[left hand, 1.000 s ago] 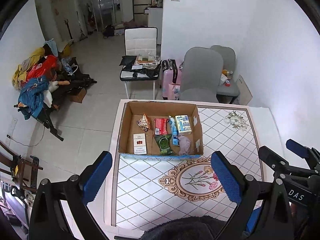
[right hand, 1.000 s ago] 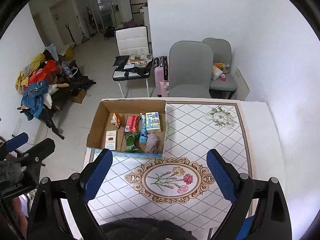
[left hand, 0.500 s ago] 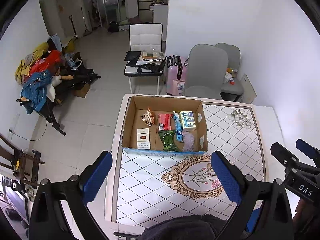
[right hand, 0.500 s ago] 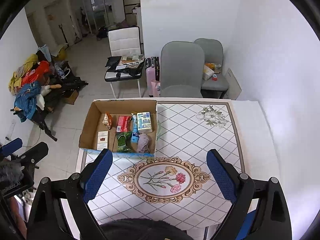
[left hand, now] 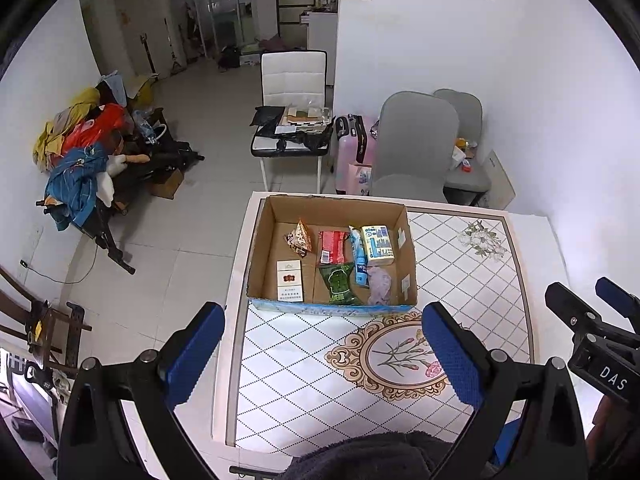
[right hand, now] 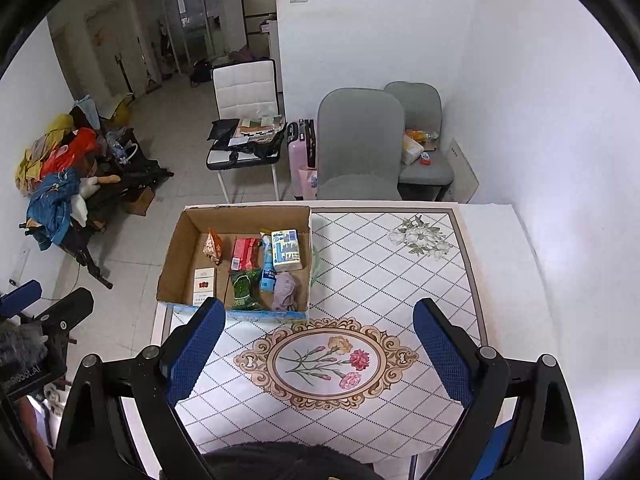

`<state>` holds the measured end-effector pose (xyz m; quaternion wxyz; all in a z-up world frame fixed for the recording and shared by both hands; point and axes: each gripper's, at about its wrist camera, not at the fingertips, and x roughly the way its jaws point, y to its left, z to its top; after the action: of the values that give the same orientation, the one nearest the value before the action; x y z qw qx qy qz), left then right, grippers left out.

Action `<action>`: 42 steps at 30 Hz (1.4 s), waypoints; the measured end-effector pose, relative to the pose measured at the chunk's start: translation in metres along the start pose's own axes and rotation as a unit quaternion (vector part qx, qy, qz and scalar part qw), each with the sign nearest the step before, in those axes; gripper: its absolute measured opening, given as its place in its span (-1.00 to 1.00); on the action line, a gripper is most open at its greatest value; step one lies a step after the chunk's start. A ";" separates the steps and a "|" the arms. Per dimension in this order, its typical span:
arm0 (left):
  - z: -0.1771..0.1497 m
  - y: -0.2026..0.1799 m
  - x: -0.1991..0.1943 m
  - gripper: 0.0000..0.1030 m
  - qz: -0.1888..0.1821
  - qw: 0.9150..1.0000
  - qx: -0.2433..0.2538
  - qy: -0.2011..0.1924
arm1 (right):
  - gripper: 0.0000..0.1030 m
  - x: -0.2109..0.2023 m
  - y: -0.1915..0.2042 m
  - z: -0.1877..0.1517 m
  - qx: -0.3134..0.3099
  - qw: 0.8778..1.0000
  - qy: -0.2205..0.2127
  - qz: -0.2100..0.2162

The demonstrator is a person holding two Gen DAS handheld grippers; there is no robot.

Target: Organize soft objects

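The cardboard box (left hand: 332,256) sits open on the table (left hand: 460,280), at its far left corner. Inside the box, the white cigarette pack (left hand: 289,281) lies flat at the near left, long axis running near to far; its print is too small to read. The lilac soft cloth (left hand: 379,279) lies bunched at the box's near right. The left claw (left hand: 322,356) and right claw (right hand: 318,354) both hover short of the box, spread wide and empty. "DAS" is printed on the right claw's body.
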<state>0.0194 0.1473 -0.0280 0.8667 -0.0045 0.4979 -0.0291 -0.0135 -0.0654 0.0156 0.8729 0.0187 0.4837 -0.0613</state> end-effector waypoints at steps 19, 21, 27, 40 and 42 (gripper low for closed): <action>0.011 -0.011 -0.002 0.96 -0.003 1.000 0.012 -0.008 | 0.88 -0.004 -0.001 0.004 0.015 1.000 -0.012 -0.005; 0.013 -0.011 -0.002 0.96 -0.008 1.000 0.010 -0.007 | 0.88 -0.004 -0.001 0.004 0.015 1.000 -0.011 -0.005; 0.018 -0.011 -0.001 0.96 -0.007 1.000 0.010 -0.004 | 0.88 -0.004 -0.001 0.004 0.016 1.000 -0.010 -0.005; 0.016 -0.012 0.003 0.96 -0.007 1.000 0.013 -0.001 | 0.88 0.003 0.001 0.005 0.016 1.000 -0.006 -0.005; 0.016 -0.012 0.004 0.96 -0.010 1.000 0.012 0.000 | 0.88 0.003 0.001 0.005 0.017 1.000 -0.005 -0.003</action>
<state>0.0341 0.1350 -0.0228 0.8664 0.0012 0.4975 -0.0436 -0.0077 -0.0651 0.0153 0.8747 0.0313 0.4782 -0.0725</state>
